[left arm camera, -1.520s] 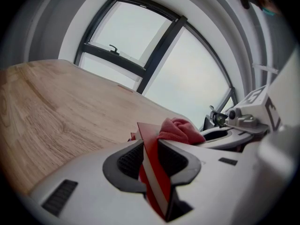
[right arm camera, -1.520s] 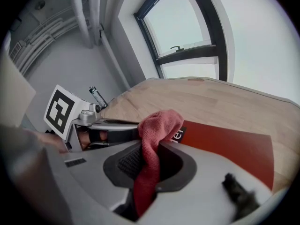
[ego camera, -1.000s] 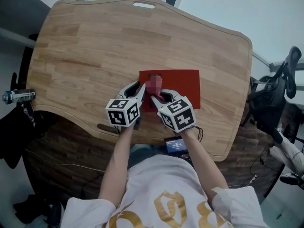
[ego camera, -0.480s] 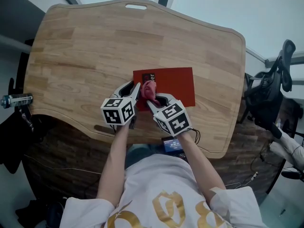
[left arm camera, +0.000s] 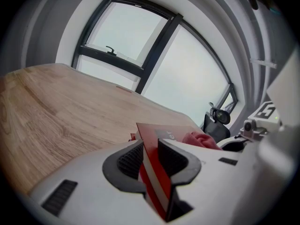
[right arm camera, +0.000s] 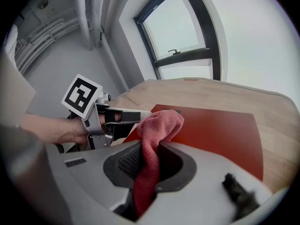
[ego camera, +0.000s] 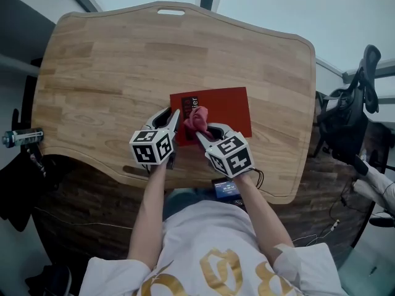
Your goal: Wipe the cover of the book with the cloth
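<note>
— Two-handed now: pinching what with the left tool point(ego camera: 174, 118)?
— Clamping the near left edge of the red book point(ego camera: 225, 106), lying on the wooden bench point(ego camera: 99, 73), toward its front edge.
— And with the right tool point(ego camera: 204, 132)?
— Squeezing the pink cloth point(ego camera: 197, 118) tight, bunching up above the jaws, over the cover, just beside the left tool.

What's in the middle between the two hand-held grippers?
The pink cloth, bunched up over the red book. The right hand-held gripper holds it, and the left hand-held gripper clamps the book's edge. The head view shows this best.
</note>
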Motion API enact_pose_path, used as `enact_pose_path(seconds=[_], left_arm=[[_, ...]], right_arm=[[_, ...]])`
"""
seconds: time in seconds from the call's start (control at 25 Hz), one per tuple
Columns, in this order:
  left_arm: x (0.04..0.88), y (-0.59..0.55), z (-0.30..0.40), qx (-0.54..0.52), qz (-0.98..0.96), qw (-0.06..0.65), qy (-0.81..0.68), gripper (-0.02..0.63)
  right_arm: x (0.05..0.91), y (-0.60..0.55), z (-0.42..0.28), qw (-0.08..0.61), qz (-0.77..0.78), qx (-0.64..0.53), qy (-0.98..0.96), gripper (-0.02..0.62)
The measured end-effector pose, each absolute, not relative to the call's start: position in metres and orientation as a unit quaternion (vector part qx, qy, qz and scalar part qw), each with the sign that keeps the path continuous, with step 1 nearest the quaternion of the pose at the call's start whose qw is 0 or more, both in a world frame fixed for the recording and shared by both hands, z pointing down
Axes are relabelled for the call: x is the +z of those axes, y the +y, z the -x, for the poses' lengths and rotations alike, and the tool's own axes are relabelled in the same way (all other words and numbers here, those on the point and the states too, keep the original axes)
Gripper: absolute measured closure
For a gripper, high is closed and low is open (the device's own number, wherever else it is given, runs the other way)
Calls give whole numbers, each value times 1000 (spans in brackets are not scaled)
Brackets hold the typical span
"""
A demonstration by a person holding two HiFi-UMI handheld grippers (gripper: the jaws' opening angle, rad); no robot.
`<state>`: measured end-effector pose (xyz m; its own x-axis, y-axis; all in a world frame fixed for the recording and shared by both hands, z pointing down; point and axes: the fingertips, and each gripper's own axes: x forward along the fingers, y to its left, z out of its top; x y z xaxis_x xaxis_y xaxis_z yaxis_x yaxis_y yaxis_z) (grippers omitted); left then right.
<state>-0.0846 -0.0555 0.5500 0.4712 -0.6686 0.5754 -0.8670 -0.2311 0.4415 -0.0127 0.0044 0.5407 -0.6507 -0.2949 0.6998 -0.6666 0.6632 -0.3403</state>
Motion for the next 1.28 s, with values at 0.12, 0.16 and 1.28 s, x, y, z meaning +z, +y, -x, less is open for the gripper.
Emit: enact_pose_path(seconds=[0.12,0.16,1.28], left_arm=[[550,-56,85,132,-773,372,-496,502],[550,-56,85,132,-774,373,-495,502],[551,-55,85,136,-774,379,-489,500]], right_arm=[[541,2,3,303,-293,307,-853,526],[541,1,-1,300,-298,310,-851,526],[543,-26,-96,266,-407,343,-804,526]])
